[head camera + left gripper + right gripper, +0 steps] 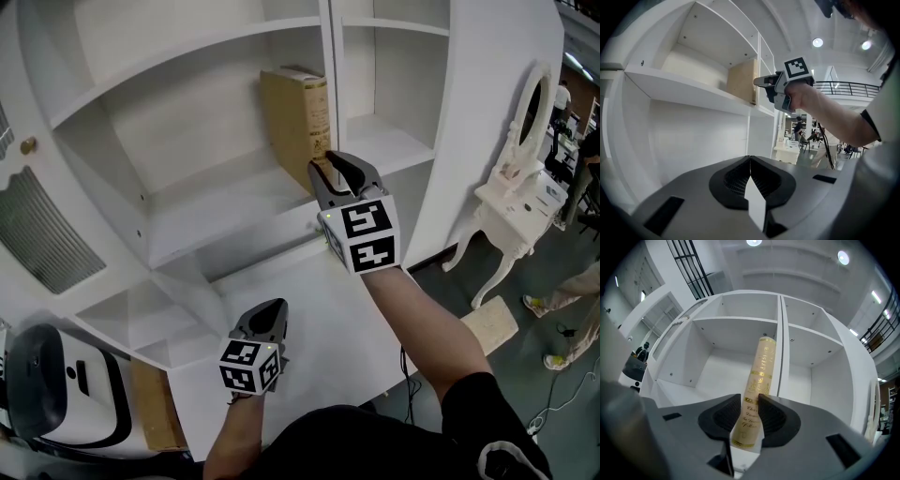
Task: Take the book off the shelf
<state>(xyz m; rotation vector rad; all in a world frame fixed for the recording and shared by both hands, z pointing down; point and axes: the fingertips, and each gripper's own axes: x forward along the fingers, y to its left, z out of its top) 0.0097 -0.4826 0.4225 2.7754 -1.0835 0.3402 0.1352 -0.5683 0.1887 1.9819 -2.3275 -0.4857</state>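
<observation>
A tan hardback book (pixel 298 117) with gold lettering stands upright on the white shelf (pixel 216 202), against the divider at the right of its compartment. My right gripper (pixel 328 169) reaches up to the book's lower spine, and in the right gripper view the spine (pixel 759 376) fills the gap between the jaws, which are shut on it (pixel 750 397). The left gripper view shows this grip from the side, at the book's front edge (pixel 743 80). My left gripper (pixel 272 307) hangs low over the white desk top, shut and empty (pixel 750 158).
The shelf unit has several empty compartments around the book. A white desk surface (pixel 309 309) lies below it. A white dressing table with an oval mirror (pixel 511 202) stands to the right. A white and black device (pixel 56 384) sits at the lower left.
</observation>
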